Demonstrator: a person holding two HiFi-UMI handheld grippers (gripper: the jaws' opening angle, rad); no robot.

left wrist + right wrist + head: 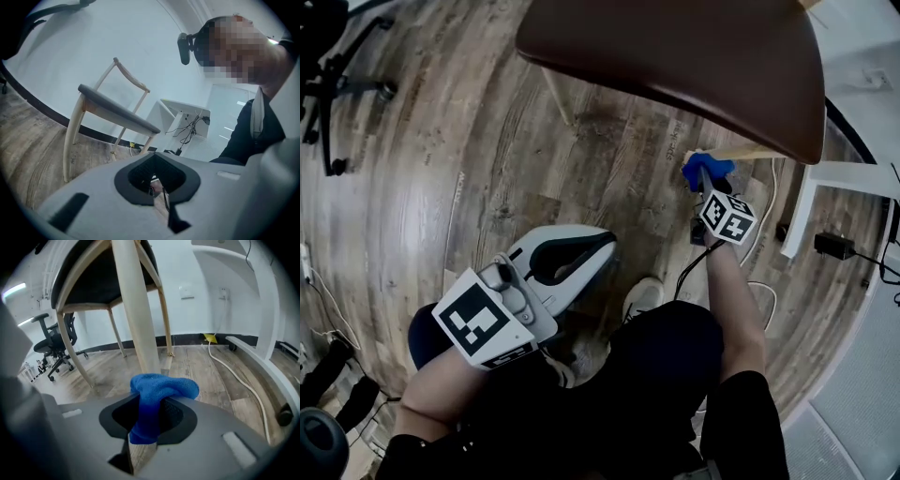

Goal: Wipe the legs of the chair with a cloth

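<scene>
The chair has a dark brown seat [694, 56] on pale wooden legs. My right gripper [706, 180] is shut on a blue cloth [705, 168], and in the head view the cloth sits against a chair leg [742, 152] just under the seat's edge. In the right gripper view the cloth [161, 387] bulges out of the gripper [149, 427], directly in front of the near leg [136, 324]. My left gripper [606, 244] is held back near my lap, shut on nothing. Its gripper view shows the jaws [161, 190] and, farther off, the whole chair [117, 115].
A black office chair [337, 84] stands at the far left. A white desk leg [802, 211], a black power adapter [834, 246] and a white cable [239, 380] lie to the right of the chair. My shoe [642, 298] rests on the wooden floor.
</scene>
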